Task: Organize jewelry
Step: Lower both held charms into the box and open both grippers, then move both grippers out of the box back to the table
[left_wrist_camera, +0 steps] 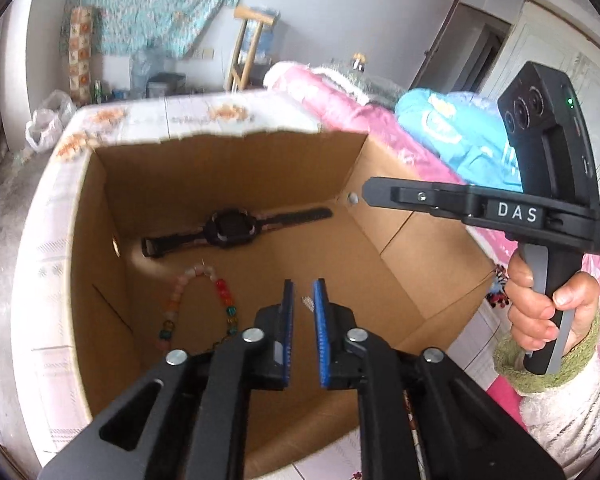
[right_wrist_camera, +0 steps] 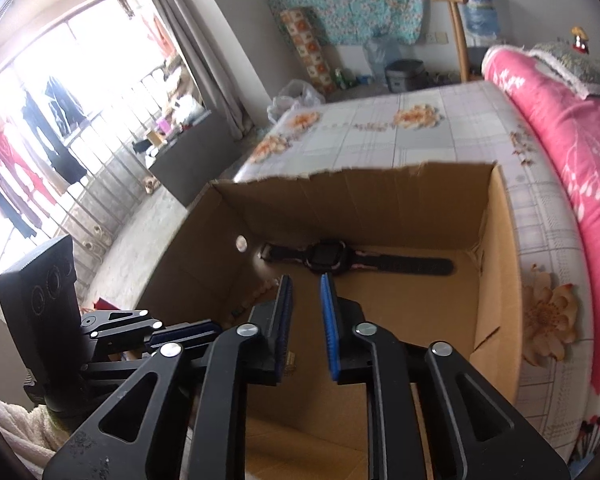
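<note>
An open cardboard box (left_wrist_camera: 228, 160) stands on a bed. On its floor lie a black wristwatch (left_wrist_camera: 236, 230) by the far wall and a string of coloured beads (left_wrist_camera: 204, 300) to the left. My left gripper (left_wrist_camera: 303, 286) hangs over the box floor with its blue pads a narrow gap apart. A small silvery piece (left_wrist_camera: 308, 303) shows in that gap, and the pads do not press on it. From the right, my right gripper (left_wrist_camera: 367, 192) reaches over the box rim. In the right wrist view it (right_wrist_camera: 305, 282) stands slightly open with nothing between its fingers, short of the watch (right_wrist_camera: 324, 262).
The box (right_wrist_camera: 380, 174) sits on a checked, flowered bedsheet (right_wrist_camera: 420, 128). A pink quilt (right_wrist_camera: 560, 128) lies along the right, with a blue cloth (left_wrist_camera: 460, 128) on it. A hand (left_wrist_camera: 540, 312) holds the right gripper's handle. The left gripper (right_wrist_camera: 204, 328) shows at the box's left wall.
</note>
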Action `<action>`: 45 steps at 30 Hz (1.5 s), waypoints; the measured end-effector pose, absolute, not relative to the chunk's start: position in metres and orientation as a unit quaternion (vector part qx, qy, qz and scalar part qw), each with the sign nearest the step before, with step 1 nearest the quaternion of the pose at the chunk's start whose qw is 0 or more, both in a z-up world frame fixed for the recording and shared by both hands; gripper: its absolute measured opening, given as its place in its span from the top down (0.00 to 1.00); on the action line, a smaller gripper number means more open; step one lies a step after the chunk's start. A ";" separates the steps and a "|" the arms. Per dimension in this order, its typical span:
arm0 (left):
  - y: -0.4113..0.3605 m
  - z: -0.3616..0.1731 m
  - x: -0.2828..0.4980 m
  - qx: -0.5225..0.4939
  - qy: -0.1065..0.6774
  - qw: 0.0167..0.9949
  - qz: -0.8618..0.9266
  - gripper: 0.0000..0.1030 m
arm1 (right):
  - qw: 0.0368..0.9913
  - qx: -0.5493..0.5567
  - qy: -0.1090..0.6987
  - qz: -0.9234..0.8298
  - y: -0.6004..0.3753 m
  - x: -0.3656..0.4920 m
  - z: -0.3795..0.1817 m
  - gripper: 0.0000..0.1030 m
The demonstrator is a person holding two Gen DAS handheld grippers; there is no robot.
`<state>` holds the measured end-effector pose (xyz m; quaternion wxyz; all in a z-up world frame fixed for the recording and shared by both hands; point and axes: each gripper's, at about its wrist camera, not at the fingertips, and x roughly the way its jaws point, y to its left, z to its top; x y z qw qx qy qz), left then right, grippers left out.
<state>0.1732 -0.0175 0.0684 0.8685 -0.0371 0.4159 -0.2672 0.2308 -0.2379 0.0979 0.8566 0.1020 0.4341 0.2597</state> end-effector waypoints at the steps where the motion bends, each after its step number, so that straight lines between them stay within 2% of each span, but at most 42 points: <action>1: -0.016 0.073 0.167 -0.035 0.405 0.874 -0.268 0.81 | 0.860 0.107 0.425 0.261 -0.241 0.226 0.103 0.77; 2: -0.014 0.078 0.161 -0.034 0.394 0.878 -0.270 0.78 | 0.863 0.111 0.419 0.262 -0.243 0.223 0.107 0.72; 4: -0.010 0.087 0.148 -0.033 0.372 0.885 -0.279 0.60 | 0.871 0.121 0.395 0.267 -0.250 0.208 0.119 0.69; 6: -0.003 0.095 0.130 -0.031 0.347 0.893 -0.286 0.47 | 0.880 0.121 0.373 0.270 -0.255 0.191 0.129 0.69; 10: 0.009 0.104 0.098 -0.029 0.320 0.896 -0.306 0.29 | 0.891 0.120 0.341 0.274 -0.262 0.152 0.137 0.69; 15: 0.019 0.096 0.058 -0.033 0.328 0.881 -0.341 0.16 | 0.893 0.140 0.334 0.269 -0.276 0.099 0.128 0.69; 19: 0.010 0.062 0.048 -0.018 0.377 0.871 -0.314 0.14 | 0.882 0.150 0.367 0.256 -0.279 0.073 0.102 0.69; 22: -0.004 0.026 0.051 0.001 0.431 0.861 -0.271 0.14 | 0.859 0.153 0.423 0.244 -0.273 0.068 0.071 0.69; 26: -0.020 -0.007 0.061 0.033 0.472 0.850 -0.231 0.14 | 0.848 0.103 0.470 0.223 -0.251 0.066 0.043 0.69; 30: -0.029 -0.020 0.067 0.062 0.474 0.852 -0.211 0.12 | 0.850 0.008 0.478 0.219 -0.216 0.072 0.033 0.69; 34: -0.037 -0.027 0.065 0.095 0.464 0.859 -0.197 0.05 | 0.843 -0.049 0.489 0.220 -0.198 0.080 0.023 0.70; 39: -0.038 -0.031 0.059 0.100 0.450 0.867 -0.190 0.05 | 0.834 -0.098 0.498 0.215 -0.179 0.088 0.012 0.75; 45: -0.040 -0.031 0.057 0.103 0.453 0.865 -0.192 0.05 | 0.828 -0.101 0.516 0.195 -0.171 0.102 0.000 0.92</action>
